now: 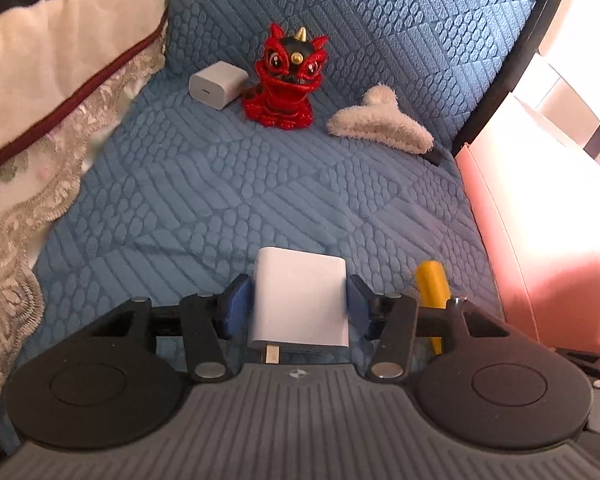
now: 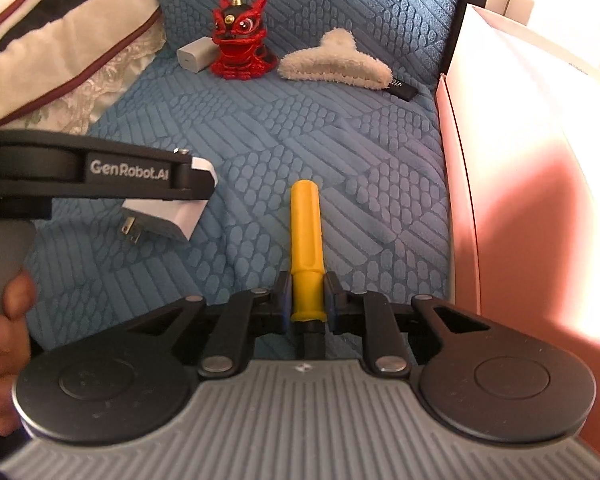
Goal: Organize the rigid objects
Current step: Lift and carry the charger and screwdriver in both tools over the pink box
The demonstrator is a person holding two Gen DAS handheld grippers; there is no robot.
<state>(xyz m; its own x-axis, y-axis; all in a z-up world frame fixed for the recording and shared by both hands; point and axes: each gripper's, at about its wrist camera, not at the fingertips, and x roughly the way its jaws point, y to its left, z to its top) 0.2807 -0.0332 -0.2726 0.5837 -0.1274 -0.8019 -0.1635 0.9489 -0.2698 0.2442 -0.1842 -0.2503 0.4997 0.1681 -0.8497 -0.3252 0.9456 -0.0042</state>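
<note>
Across both wrist views: blue quilted seat cushion (image 1: 228,200) fills the scene, textured cover running up the backrest. Pink box wall (image 2: 512,184) stands along its right edge; striped pillow with lace trim (image 1: 52,92) sits on the left.

Left gripper (image 1: 299,304): blue pads pressed on both sides of a white plug-in charger (image 1: 300,300), gripping it. Plug prongs point back toward the camera. From the right wrist view the same charger (image 2: 168,216) hangs clear above the cushion, prongs down-left, with a hand (image 2: 4,336) on the gripper's handle at the left edge.

Right gripper (image 2: 307,300): fingers clamped on the lower end of a yellow screwdriver handle (image 2: 306,236), which sticks out forward along the fingers. Dark shaft runs back toward the camera.

Far end of the seat, against the backrest, in a row:
- fluffy cream hair claw clip (image 1: 380,120) on the right, a dark tag at its right end
- red lion-dance figurine (image 1: 288,80) in the middle, upright, facing the cameras
- second white charger cube (image 1: 218,83) on the left, just beside the figurine; touching or not, can't tell
</note>
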